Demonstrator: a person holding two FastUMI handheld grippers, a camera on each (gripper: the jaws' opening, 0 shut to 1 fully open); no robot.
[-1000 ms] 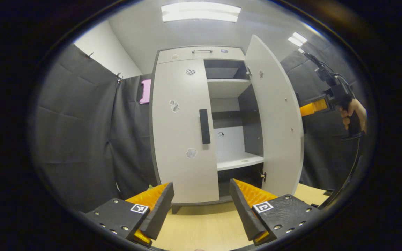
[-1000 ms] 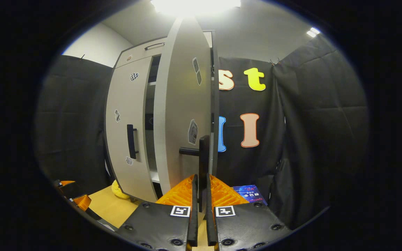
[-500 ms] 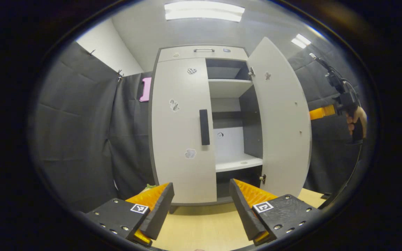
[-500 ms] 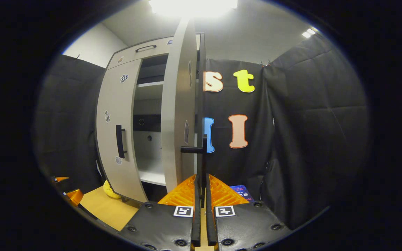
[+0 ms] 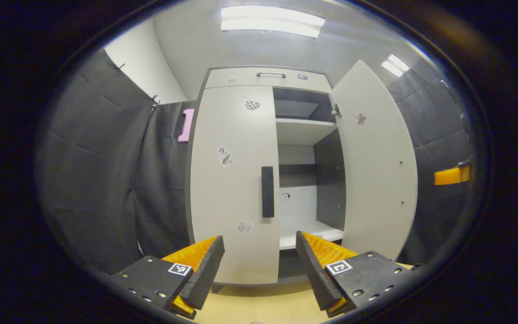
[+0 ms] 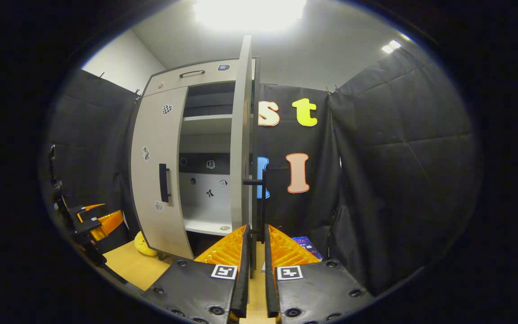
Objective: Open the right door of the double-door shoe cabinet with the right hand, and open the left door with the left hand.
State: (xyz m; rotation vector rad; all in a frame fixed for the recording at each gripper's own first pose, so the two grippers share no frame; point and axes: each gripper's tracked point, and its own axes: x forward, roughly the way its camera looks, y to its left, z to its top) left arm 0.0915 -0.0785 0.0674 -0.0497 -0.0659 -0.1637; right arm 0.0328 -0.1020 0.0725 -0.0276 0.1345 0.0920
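The grey shoe cabinet [image 5: 236, 81] stands ahead. Its left door [image 5: 232, 180] is closed, with a dark vertical handle [image 5: 267, 191]. The right door [image 5: 378, 162] is swung wide open, baring the shelves [image 5: 304, 130]. My left gripper [image 5: 259, 265] is open and hangs short of the left door, touching nothing. In the right gripper view the right door [image 6: 241, 144] is edge-on. The lower end of its handle [image 6: 263, 202] lies between the tips of my right gripper [image 6: 255, 231], whose fingers stand a narrow gap apart. Whether they press on it is unclear.
A wooden surface [image 5: 259, 306] runs under the cabinet. A yellow toy [image 6: 144, 243] lies by the cabinet's foot and a blue book [image 6: 306, 245] beside the open door. Black cloth walls close in on both sides. A drawer [image 5: 268, 77] tops the cabinet.
The right door has swung further open, pulled by my right gripper, which drifted to the left view's right edge. The right fingers' gap looks slightly wider. My left gripper has neared the left door.
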